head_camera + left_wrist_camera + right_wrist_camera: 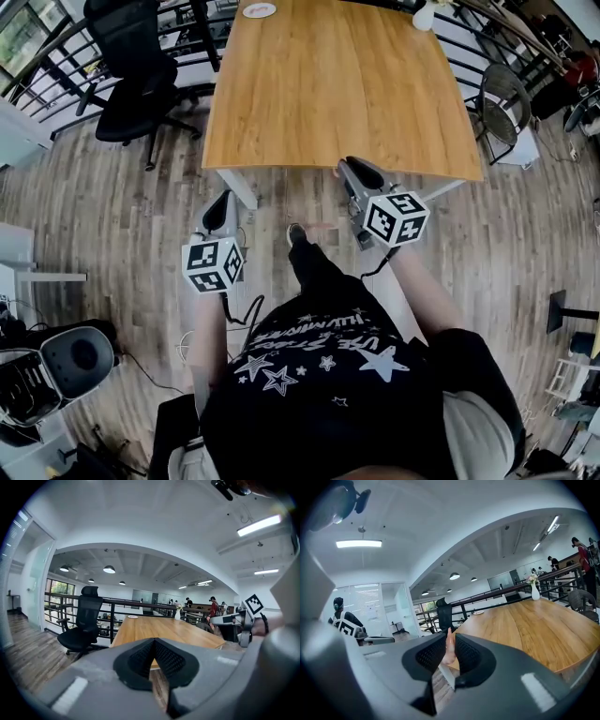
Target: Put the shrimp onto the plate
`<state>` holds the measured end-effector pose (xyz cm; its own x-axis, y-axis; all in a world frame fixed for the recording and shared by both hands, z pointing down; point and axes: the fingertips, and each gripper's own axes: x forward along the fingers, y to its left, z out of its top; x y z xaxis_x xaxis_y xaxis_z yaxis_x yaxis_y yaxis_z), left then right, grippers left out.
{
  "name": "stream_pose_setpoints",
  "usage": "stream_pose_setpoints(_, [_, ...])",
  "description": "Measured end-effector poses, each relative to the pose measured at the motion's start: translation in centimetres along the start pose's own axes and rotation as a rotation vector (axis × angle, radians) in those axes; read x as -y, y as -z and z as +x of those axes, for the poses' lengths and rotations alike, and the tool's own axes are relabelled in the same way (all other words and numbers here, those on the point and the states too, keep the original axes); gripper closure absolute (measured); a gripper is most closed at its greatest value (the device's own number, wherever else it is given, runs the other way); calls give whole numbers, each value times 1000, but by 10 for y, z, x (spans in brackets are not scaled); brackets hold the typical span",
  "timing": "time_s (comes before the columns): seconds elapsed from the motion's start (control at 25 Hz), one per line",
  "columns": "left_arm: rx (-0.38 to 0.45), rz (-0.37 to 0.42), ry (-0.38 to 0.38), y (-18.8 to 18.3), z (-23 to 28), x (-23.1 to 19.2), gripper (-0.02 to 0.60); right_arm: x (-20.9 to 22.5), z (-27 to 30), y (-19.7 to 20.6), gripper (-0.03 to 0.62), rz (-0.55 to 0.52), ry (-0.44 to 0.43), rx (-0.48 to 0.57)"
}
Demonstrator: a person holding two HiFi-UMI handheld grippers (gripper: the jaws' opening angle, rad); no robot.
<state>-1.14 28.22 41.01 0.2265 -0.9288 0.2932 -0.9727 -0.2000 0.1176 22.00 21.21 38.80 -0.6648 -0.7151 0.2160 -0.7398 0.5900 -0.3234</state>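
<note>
A pale pink shrimp (450, 649) stands upright between the black pads of my right gripper (450, 638), which is shut on it. In the head view the right gripper (352, 170) hangs at the near edge of the long wooden table (337, 84). The small white plate (260, 9) lies at the table's far end; it also shows small as the plate (477, 612) in the right gripper view and the plate (132, 617) in the left gripper view. My left gripper (224, 202) is over the floor, short of the table's near left corner. Its jaws (153, 642) meet at the tips with nothing between them.
A white vase (424, 14) with flowers stands at the table's far right. A black office chair (136, 70) is left of the table, by a black railing (56, 66). A wicker chair (504, 98) sits to the right. The person's leg (314, 267) is between the grippers.
</note>
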Motion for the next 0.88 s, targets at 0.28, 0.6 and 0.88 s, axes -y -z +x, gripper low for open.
stream_pose_setpoints(0.28, [9,-3,-68,-19,41,-49,580,23,78,-17,533,10,-45,-5])
stream_pose_setpoints(0.6, [5,13,-71,-53,113,-94,580,47,171,-45,532,0,-86,-37])
stream_pose_setpoints(0.88, [10,35,-104,-90,174,-119,580,82,238,-87,531,-12,-117,-21])
